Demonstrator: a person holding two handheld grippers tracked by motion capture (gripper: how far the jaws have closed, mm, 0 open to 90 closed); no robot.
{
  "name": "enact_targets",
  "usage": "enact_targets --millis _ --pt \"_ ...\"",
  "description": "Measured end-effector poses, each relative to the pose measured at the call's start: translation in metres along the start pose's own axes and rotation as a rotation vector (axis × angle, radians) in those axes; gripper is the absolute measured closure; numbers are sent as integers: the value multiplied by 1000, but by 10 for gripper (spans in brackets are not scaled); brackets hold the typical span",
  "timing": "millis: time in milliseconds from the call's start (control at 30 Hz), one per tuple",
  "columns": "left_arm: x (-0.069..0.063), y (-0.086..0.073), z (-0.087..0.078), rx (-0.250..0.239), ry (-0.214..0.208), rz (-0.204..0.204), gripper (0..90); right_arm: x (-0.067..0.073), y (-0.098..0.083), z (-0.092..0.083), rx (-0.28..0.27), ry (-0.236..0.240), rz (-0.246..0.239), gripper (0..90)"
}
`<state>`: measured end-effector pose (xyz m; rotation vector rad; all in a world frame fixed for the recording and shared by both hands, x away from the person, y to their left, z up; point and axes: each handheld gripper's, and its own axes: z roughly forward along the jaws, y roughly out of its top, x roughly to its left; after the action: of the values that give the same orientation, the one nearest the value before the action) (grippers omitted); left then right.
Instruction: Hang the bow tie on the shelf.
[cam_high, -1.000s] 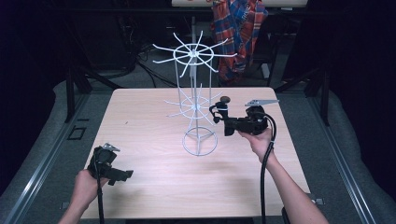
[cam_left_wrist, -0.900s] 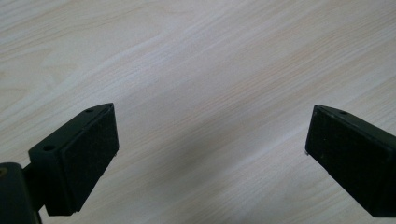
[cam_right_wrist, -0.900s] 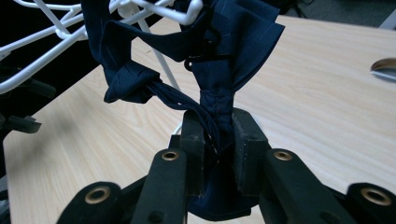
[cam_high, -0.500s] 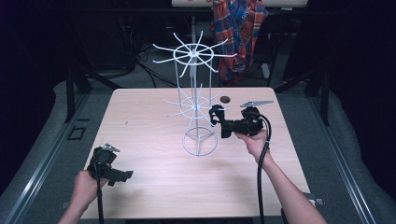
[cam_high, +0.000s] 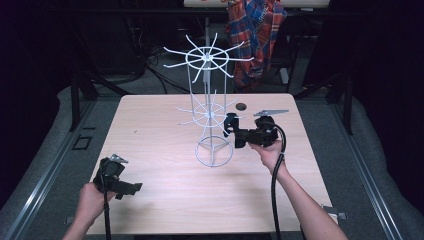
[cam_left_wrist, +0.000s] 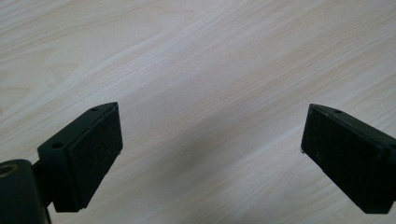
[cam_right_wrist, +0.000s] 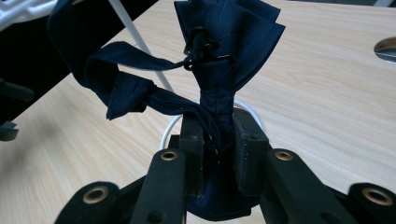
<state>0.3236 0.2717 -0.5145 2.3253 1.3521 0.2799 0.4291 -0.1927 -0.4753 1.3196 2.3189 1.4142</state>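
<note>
Bow tie (cam_right_wrist: 219, 60) upright in right claw (cam_right_wrist: 218, 135) — pinched.

We see a navy cloth (cam_right_wrist: 219, 51), a white wire rack (cam_high: 207, 107), a pale wood-grain counter (cam_high: 150, 130) and a red-and-blue plaid shirt (cam_high: 255, 35).

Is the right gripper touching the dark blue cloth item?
Touching. In the right gripper view, the right gripper has its jaws closed on the dark blue cloth item, which is pinched between the pads and rises above them.
</note>
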Motion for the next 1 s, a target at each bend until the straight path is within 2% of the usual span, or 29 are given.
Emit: enact_targets --millis 133,267,400,600,767,1000 --pt "0 0 1 8 4 -2 63 -2 -2 5 24 -8 7 759" --pt "-1 0 1 9 1 4 64 0 -5 11 72 -28 -37 752" --pt "-1 0 1 7 3 5 64 1 -6 12 70 -25 -48 752" --pt "-1 1 3 13 -2 9 63 4 -7 12 33 -21 -64 749" --pt "-1 1 3 13 -4 11 61 6 -7 16 65 -17 -81 734" --pt "0 1 3 9 -10 8 42 6 -6 13 76 -17 -90 708"
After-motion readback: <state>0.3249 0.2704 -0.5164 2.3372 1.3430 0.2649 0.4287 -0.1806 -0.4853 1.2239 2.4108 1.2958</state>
